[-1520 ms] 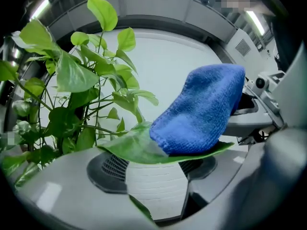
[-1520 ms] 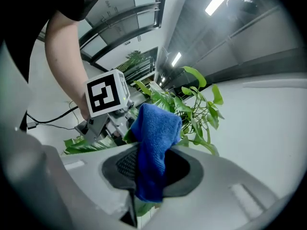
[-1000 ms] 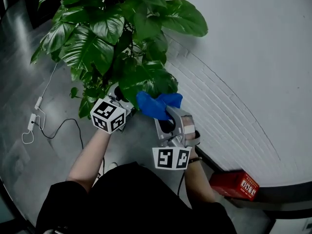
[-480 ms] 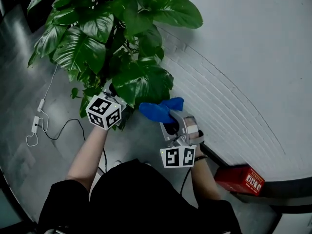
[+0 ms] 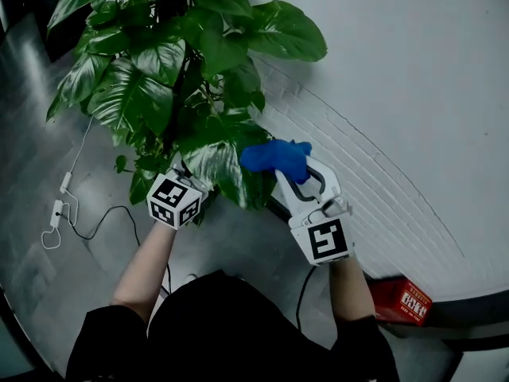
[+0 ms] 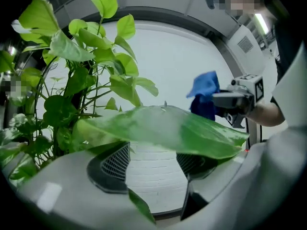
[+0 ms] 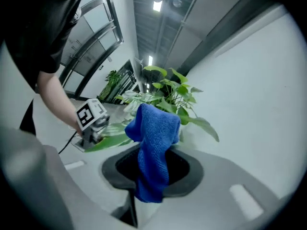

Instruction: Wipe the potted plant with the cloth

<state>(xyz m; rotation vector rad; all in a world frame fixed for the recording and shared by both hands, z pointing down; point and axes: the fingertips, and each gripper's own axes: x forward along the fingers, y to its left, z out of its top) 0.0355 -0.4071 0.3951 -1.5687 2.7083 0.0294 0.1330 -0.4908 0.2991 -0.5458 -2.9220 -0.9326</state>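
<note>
The person stands over the potted plant (image 5: 159, 62) by the white brick wall (image 5: 398, 94), a gripper in each hand. The left gripper (image 6: 153, 152) sits low under the foliage with its jaws parted. A broad leaf (image 6: 163, 128) lies across their tips, and bare wall shows through the gap beneath it. The right gripper (image 7: 152, 169) is clamped on a blue cloth (image 7: 153, 128), which stands bunched up out of its jaws. From above, the cloth (image 5: 274, 156) is just at the right edge of that same large leaf (image 5: 219, 161), above the floor. A white cable (image 5: 56, 213) trails across the grey floor to the left, and a red box (image 5: 404, 299) lies at the foot of the wall.
</note>
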